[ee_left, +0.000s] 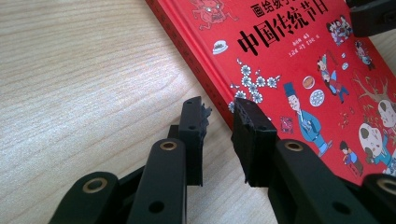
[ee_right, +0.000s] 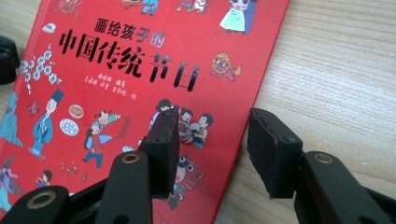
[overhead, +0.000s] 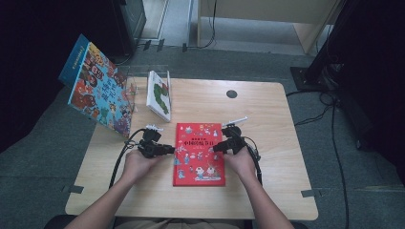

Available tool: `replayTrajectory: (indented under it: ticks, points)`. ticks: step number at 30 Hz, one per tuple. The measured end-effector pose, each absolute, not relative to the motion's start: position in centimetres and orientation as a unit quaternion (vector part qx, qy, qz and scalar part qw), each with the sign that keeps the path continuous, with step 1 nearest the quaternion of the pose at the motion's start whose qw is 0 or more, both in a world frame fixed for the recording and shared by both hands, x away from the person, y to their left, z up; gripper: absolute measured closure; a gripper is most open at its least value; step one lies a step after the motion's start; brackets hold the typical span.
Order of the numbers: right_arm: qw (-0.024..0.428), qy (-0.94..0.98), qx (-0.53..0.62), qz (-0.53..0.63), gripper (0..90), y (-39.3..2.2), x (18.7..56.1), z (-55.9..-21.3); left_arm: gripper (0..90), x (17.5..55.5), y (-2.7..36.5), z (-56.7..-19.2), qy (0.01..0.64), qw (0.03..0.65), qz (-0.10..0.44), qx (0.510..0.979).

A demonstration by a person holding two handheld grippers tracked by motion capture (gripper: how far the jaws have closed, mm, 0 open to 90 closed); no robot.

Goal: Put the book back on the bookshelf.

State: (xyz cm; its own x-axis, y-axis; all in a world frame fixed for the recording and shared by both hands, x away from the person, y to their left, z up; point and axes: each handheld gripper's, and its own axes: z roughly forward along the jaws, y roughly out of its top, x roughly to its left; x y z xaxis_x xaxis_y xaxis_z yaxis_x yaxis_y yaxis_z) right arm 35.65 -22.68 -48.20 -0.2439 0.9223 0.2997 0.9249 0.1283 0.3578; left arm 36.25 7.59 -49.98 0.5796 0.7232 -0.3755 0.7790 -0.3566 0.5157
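A red picture book [overhead: 199,153] with black Chinese title characters lies flat in the middle of the wooden table [overhead: 267,119]. My left gripper [overhead: 165,149] is at the book's left edge. In the left gripper view it [ee_left: 218,107] stands open, one jaw over bare wood and the other over the cover [ee_left: 289,60], with the spine between them. At the book's right edge my right gripper [overhead: 219,145] stands open too. Its own view shows it [ee_right: 214,119] straddling that edge of the cover [ee_right: 116,93]. Neither holds anything.
A blue picture book [overhead: 98,86] leans on a clear stand at the table's far left. A white book [overhead: 159,94] stands tilted beside it. A round cable hole [overhead: 231,94] sits in the tabletop at the back. Cables cross the floor on the right.
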Motion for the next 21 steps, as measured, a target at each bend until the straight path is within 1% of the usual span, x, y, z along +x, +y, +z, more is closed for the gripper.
replayTrajectory:
  ticks: [6,13,16,21]
  points:
    - [0.012,-0.745,-0.629,-0.223,54.4,-22.51,36.07,-48.30,72.8,36.21,7.54,-49.98,0.453,0.337,-0.041,0.824]
    - [0.026,-0.735,-0.641,-0.221,54.3,-22.47,36.43,-48.37,81.7,36.03,7.23,-50.07,0.448,0.333,-0.041,0.829]
    - [0.028,-0.735,-0.642,-0.215,55.0,-22.43,36.63,-48.31,81.7,36.18,7.35,-50.13,0.452,0.335,-0.050,0.825]
    - [0.030,-0.737,-0.643,-0.206,54.9,-22.14,36.74,-48.19,86.2,36.16,7.31,-50.21,0.457,0.335,-0.050,0.823]
